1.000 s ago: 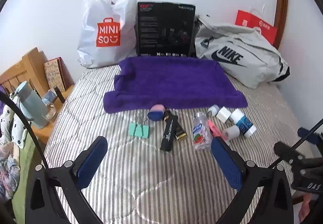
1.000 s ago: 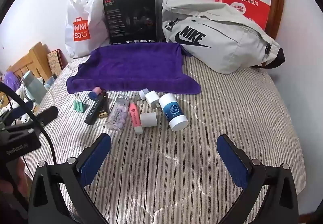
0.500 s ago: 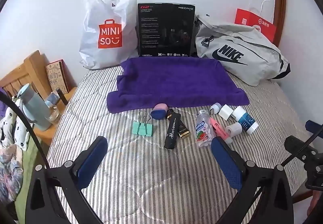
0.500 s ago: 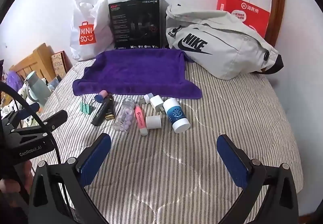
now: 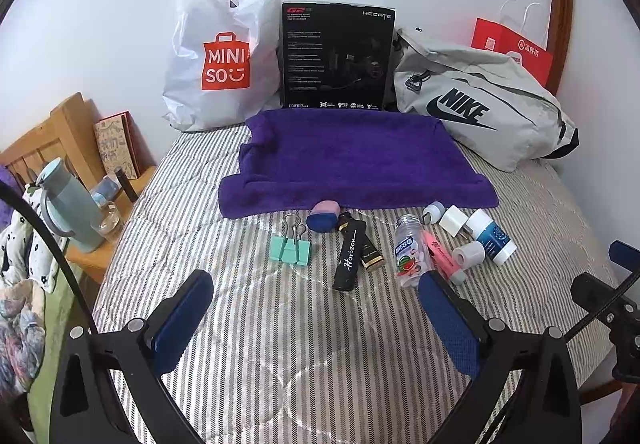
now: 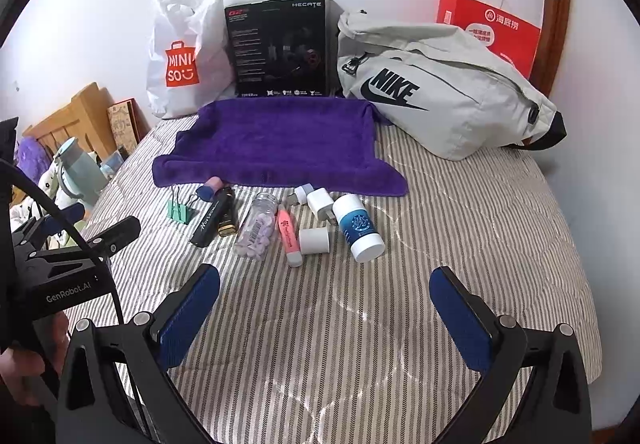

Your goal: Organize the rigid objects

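Note:
A row of small items lies on the striped bed in front of a purple towel [image 5: 352,159] [image 6: 276,141]: a green binder clip [image 5: 291,248] [image 6: 181,211], a pink and blue sponge [image 5: 324,215], a black Horizon tube [image 5: 349,258] [image 6: 211,217], a clear pill bottle [image 5: 409,250] [image 6: 258,230], a pink highlighter [image 5: 442,258] [image 6: 289,236], white chargers [image 6: 320,203] and a blue-labelled white bottle [image 5: 490,236] [image 6: 357,227]. My left gripper [image 5: 312,298] and right gripper [image 6: 326,292] both hover open and empty in front of the row.
A MINISO bag [image 5: 222,55], a black box [image 5: 336,57], a grey Nike bag [image 5: 476,103] and a red paper bag [image 6: 490,29] line the wall. A wooden bedside stand with a teal flask [image 5: 66,203] sits left. A person's hand [image 6: 24,368] holds the left gripper.
Both grippers have pulled back and risen a little, so the row of items appears farther away. Nothing on the bed has moved and both jaws stay open.

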Tool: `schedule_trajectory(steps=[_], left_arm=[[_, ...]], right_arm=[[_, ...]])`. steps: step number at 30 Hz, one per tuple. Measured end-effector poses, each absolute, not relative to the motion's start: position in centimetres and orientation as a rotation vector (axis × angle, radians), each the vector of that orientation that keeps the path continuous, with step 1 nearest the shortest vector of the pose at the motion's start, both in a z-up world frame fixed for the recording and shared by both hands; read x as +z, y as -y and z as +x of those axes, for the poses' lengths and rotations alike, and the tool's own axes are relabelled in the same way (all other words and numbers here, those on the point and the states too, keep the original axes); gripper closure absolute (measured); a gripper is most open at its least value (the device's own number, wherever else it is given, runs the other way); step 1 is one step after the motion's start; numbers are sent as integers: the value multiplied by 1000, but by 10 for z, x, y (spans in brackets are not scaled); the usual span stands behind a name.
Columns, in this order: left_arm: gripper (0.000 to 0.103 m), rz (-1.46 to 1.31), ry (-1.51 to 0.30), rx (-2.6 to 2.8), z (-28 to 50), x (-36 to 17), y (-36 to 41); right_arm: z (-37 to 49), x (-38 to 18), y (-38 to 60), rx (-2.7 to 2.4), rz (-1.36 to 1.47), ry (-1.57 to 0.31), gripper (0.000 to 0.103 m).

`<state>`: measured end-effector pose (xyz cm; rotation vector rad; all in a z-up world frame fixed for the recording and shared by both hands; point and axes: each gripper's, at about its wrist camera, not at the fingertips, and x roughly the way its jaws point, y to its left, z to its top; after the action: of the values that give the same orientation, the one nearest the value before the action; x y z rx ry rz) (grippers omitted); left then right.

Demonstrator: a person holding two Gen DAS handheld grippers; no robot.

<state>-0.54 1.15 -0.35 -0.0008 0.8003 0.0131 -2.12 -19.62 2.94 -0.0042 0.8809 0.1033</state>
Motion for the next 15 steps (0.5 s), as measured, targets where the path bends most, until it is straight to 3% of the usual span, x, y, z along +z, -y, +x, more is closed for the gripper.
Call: schedule_trajectory(steps=[15], left_arm=[[0,-15,-795,17,-8,0,-16]], right_arm=[[-22,25,196,95,-2,-892,0]])
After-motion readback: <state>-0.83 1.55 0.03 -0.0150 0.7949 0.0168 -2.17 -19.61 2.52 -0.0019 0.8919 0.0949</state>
